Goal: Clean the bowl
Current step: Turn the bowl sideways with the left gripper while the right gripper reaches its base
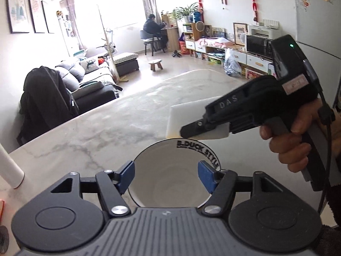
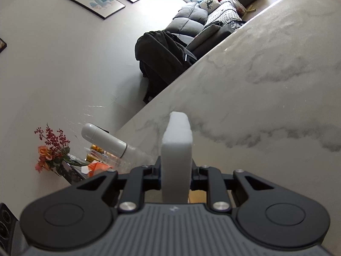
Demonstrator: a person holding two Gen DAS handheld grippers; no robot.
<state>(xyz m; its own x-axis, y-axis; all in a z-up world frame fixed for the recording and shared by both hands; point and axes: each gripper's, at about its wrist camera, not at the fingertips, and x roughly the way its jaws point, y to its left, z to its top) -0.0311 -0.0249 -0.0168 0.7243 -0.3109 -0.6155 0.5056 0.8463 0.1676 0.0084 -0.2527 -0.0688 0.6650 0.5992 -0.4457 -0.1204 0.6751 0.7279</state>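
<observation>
White ceramic bowl [image 1: 170, 181] sitting on the marble-patterned bench [image 1: 96, 132], directly ahead of the left gripper [image 1: 168, 176] and showing between its two blue pads [image 1: 127, 176], rim lettered in black along the far right side. Standing apart, those pads, one at each side of the bowl with no visible press on the rim; whether touching it, impossible to tell. Beyond the bowl and to the right of the left gripper, hovering: the right gripper [image 1: 187, 131], gripped by a hand [image 1: 292, 140], its black fingers clamped narrowly on a white sponge block [image 1: 187, 119] poking out just past the bowl's far rim. Seen from the right wrist, the same sponge [image 2: 177, 160] standing edge-on, pinched tight in the right gripper [image 2: 175, 176], jutting forward over the bench [image 2: 255, 98]. Lying off to the left of that gripper, near the bench edge: a white cylindrical bottle [image 2: 104, 138] and a bunch of orange and red flowers [image 2: 51, 149].
</observation>
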